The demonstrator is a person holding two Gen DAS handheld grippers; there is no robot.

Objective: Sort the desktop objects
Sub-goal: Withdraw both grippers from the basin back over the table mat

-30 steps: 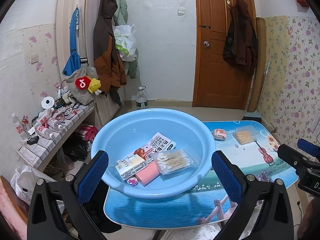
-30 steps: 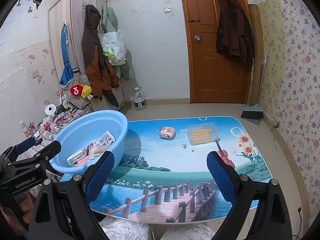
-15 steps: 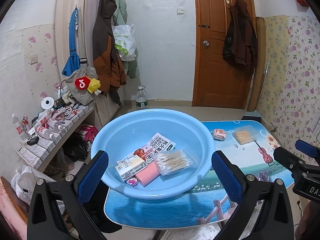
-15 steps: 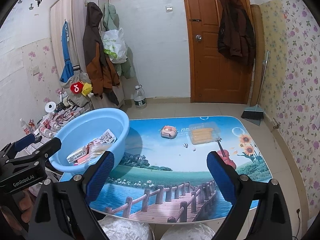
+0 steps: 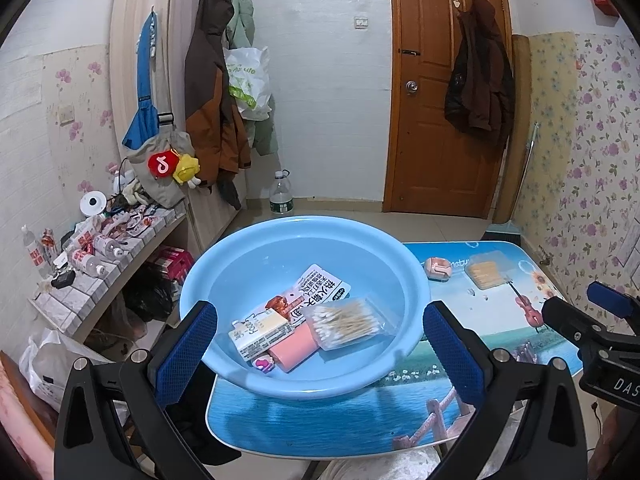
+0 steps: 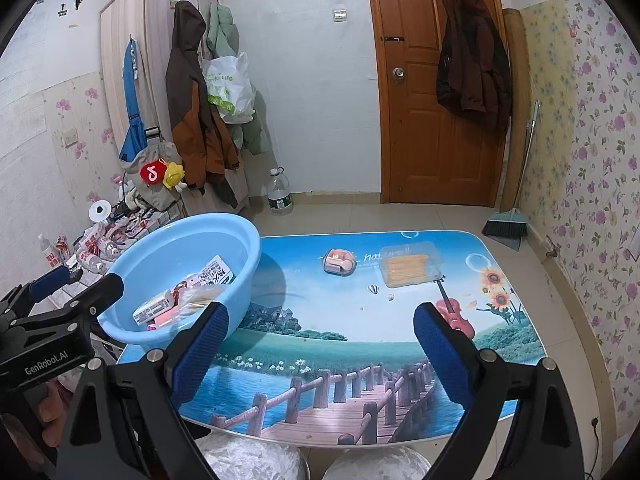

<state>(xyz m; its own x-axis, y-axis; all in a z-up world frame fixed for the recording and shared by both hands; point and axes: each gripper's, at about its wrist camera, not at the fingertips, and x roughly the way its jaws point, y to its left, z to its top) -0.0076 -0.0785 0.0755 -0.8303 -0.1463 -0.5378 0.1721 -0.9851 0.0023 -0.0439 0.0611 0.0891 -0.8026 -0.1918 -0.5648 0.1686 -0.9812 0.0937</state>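
Both grippers hang with jaws spread wide and nothing in them, the left gripper [image 5: 320,344] facing the round light-blue plastic basin [image 5: 404,264], the right gripper [image 6: 320,340] over the scenic-printed table [image 6: 340,344]. Inside the basin lies a clear bag of cotton swabs [image 5: 346,322] among packets. A small pink case [image 6: 339,262] and a clear box of yellow sticks [image 6: 408,266] sit near each other on the table's far side.

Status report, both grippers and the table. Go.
Both hand-held grippers open, empty. Pink case and clear box still on table; basin loaded. Path clear.
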